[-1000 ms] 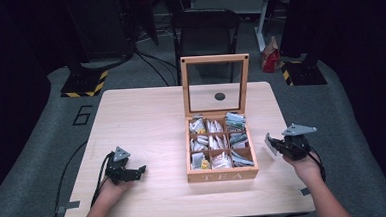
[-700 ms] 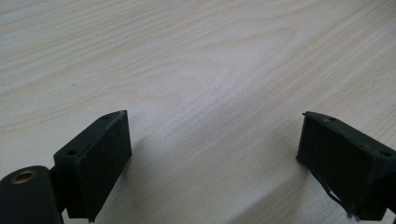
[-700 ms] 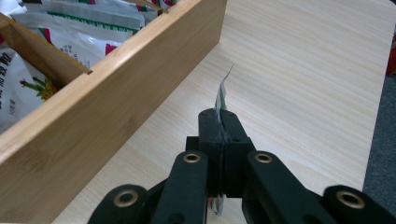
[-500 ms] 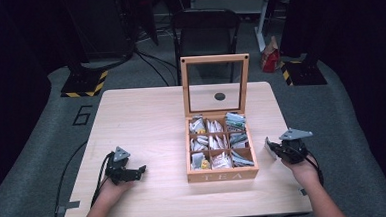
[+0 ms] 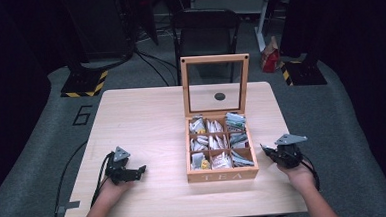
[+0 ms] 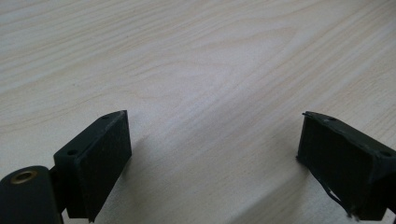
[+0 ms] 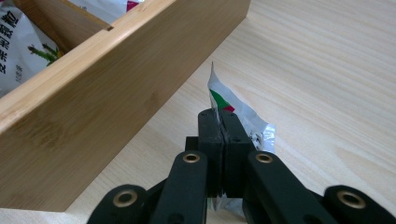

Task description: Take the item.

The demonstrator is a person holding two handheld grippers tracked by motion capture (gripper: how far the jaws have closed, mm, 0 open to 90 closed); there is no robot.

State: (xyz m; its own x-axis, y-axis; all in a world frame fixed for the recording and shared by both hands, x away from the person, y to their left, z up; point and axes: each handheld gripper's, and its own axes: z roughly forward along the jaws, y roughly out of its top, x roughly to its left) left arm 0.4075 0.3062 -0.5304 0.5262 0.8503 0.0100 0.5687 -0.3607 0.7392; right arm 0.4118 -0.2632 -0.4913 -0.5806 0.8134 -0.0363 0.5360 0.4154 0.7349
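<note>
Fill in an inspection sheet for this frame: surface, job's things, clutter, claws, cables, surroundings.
Surface: pale wooden table, bare around the box.
Job's things: wooden tea box, lid upright, compartments full of packets; one tea sachet outside, beside the box's right wall.
Clutter: nothing seen.
Claws: left claw open over bare wood; right claw shut on the sachet.
Cables: one trails from each claw, left cable toward the table's near edge.
Surroundings: dark room, grey floor, black chair behind the table.

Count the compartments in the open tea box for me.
9, in a three-by-three grid inside the tea box: three along the hinged lid's side, three across the middle, three by the front wall. All appear to hold sachets; nothing hides a cell.
</note>
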